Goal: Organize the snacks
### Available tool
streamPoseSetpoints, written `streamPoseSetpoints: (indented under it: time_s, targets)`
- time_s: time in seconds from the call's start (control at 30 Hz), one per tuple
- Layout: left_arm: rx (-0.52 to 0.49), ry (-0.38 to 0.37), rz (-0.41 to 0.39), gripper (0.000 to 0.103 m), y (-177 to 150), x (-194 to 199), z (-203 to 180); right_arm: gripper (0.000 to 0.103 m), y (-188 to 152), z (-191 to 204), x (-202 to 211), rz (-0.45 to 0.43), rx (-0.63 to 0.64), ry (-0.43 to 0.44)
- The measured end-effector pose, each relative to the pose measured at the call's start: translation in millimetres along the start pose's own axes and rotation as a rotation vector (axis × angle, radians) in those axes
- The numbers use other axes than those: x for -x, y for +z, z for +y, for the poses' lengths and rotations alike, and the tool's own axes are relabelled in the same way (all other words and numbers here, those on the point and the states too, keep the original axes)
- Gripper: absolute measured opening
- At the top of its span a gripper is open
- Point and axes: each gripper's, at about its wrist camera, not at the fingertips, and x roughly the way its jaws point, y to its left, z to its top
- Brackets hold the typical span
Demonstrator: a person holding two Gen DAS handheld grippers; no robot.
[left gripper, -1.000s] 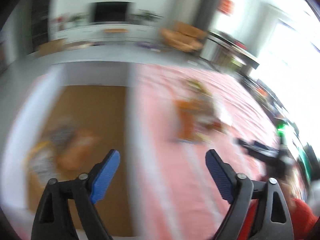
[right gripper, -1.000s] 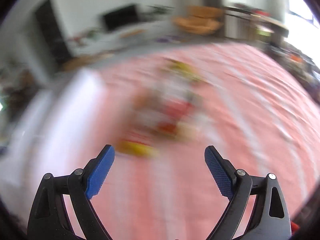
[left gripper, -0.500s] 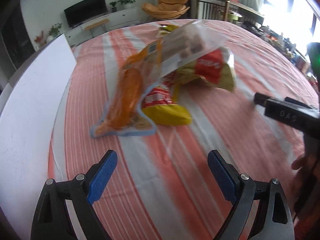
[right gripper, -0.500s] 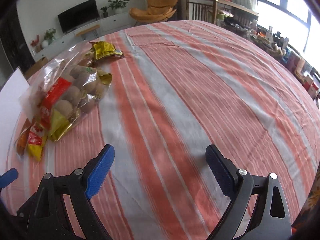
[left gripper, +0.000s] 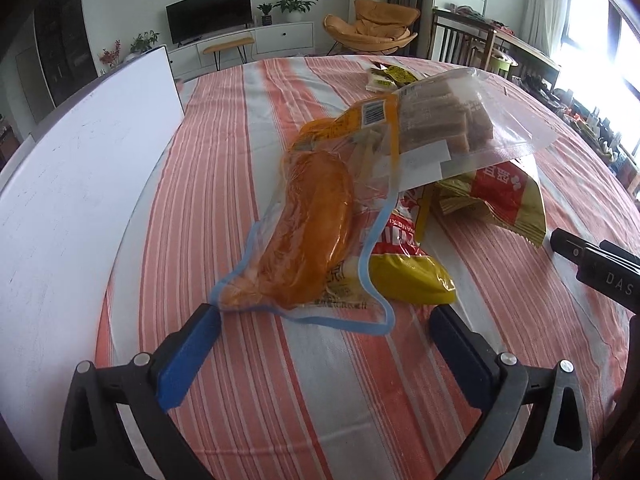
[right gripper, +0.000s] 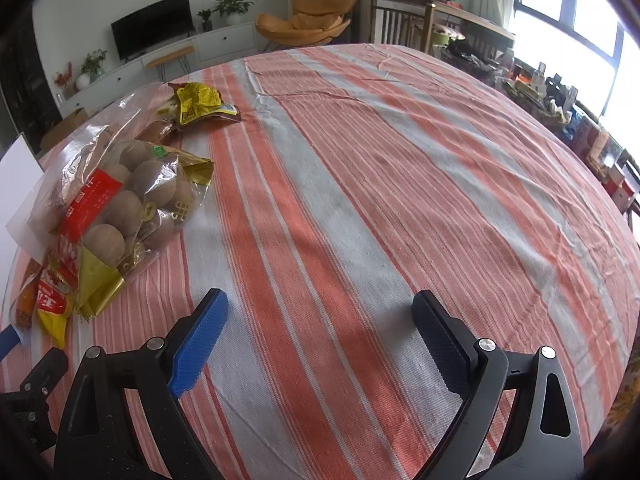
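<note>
The left gripper [left gripper: 326,346] stands wide, holding nothing, its blue pads flanking the near edge of a clear blue-rimmed packet of orange snack [left gripper: 308,236]. This packet leans on a yellow-red bag [left gripper: 408,276], with a clear bag of brown bars [left gripper: 452,120] above, all piled on the striped tablecloth [left gripper: 248,152]. The pile sits closer than half a second ago. The right gripper [right gripper: 320,332], equally wide and empty, hovers over bare cloth beside the bag of round brown snacks [right gripper: 120,204].
</note>
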Motion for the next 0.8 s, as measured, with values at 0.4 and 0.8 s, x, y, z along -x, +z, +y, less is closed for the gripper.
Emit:
streamPoseSetpoints:
  time_s: [0.4, 0.8]
  targets:
    - [-0.001, -0.001, 0.000, 0.103, 1.8, -1.5, 0.7, 0.096, 0.7, 0.2, -0.7, 0.000, 0.000, 0.000]
    - [-0.001, -0.001, -0.001, 0.103, 1.9, -1.9, 0.8, 0.095, 0.2, 0.1, -0.1, 0.000, 0.000, -0.001]
